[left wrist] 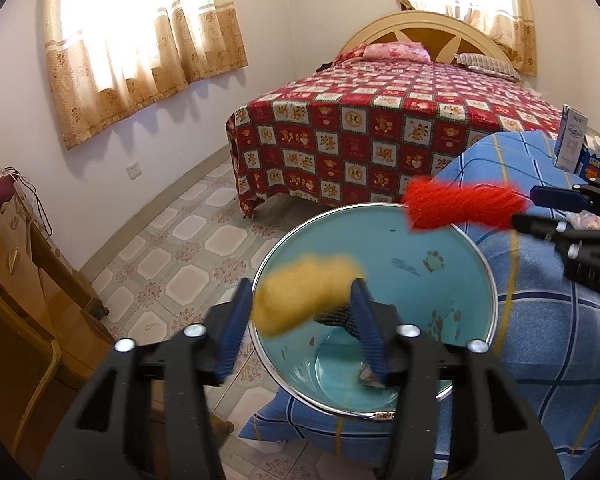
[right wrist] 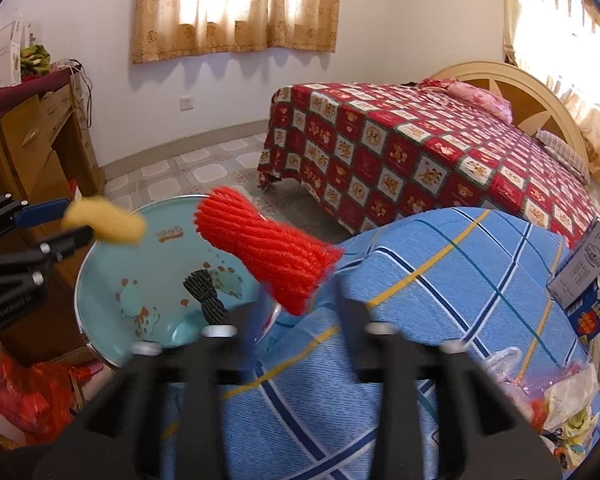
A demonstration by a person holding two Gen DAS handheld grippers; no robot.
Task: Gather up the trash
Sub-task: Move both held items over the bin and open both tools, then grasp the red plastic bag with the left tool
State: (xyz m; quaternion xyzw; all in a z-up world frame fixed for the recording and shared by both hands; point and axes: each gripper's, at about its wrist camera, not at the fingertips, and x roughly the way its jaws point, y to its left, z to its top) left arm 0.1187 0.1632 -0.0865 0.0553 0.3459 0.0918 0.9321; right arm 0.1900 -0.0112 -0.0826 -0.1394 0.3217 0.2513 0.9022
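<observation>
Both pairs of fingers stand apart, gripping nothing. Between the left gripper's (left wrist: pixel 296 320) blue pads (left wrist: pixel 232 328), a blurred yellow foam net sleeve (left wrist: pixel 306 292) hangs loose above the round light-blue enamel basin (left wrist: pixel 472 280). Ahead of the right gripper (right wrist: pixel 296 320), a red foam net sleeve (right wrist: pixel 268 256) hangs free at the basin's rim. A black net piece (right wrist: pixel 206 292) lies inside the basin, which sits on a blue checked cloth (right wrist: pixel 440 280).
</observation>
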